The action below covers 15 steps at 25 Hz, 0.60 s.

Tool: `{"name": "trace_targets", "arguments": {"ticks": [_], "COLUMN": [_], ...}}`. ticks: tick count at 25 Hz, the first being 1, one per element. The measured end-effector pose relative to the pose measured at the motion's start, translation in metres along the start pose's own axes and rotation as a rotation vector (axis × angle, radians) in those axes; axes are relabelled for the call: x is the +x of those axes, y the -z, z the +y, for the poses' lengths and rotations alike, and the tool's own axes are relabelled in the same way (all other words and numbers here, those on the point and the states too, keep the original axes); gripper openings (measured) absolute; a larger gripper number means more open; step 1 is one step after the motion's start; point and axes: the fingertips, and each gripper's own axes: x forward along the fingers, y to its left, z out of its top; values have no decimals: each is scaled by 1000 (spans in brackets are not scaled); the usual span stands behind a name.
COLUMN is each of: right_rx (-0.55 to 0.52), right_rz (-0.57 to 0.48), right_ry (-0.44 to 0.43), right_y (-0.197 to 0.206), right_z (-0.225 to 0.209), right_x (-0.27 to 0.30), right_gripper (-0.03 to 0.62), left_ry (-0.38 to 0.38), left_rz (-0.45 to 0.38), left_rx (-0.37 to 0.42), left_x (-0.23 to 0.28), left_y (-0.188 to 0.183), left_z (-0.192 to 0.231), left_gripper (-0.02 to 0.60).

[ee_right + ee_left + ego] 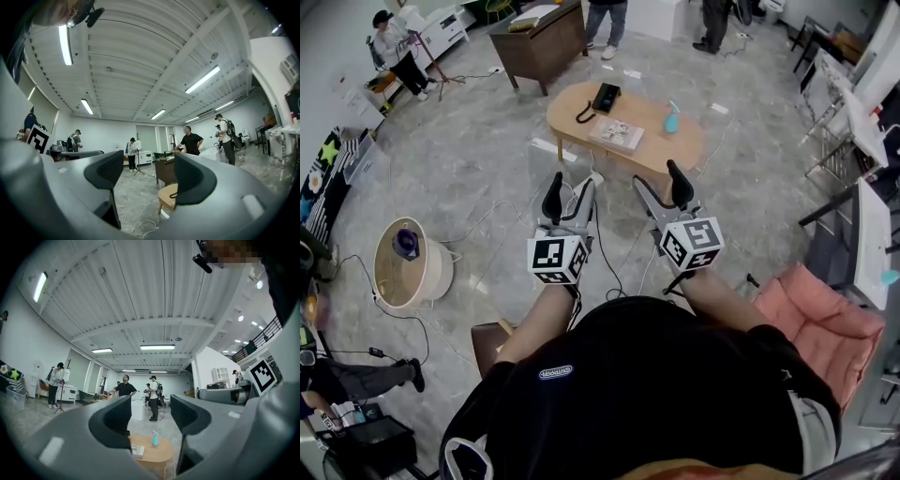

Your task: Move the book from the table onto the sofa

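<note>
Counter (642, 111): light wood, smooth, satin sheen, rounded edge. Book (616, 135) nr its front edge: paper cover, slight gloss. Phone (605, 97) at back-left edge: black plastic, semi-gloss, w/ black cord. Spray bottle (672, 119) twd right end: teal plastic, smooth. Left tongs (569, 192) & right tongs (661, 186): grey moulded plastic, matt, w/ black matt pads (551, 199), prob. rubbery. Floor (487, 159): grey, hard, polished, patchy sheen. Sofa (816, 323): pink cloth, soft, padded, matt. Desk (539, 42) beyond the counter: dark wood, dull finish. Person's top (647, 394): black cloth, matt.
</note>
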Motion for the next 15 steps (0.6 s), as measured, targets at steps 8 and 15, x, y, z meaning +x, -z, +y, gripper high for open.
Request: {"name": "trace_targets", "arguments": {"ticks": [8, 15], "right_rx": [-19, -33], "right_rz": [4, 6], "right_ry": [33, 75], "right_y": [4, 4], "right_z": [21, 59], "right_x": [7, 13], "right_gripper": [507, 561], "left_ry": [13, 36], "left_rz": [-8, -12], "left_rx": [-16, -25], "left_x": [-11, -33], "left_y": [1, -4], "left_z": [20, 52], "left_gripper": [328, 376]}}
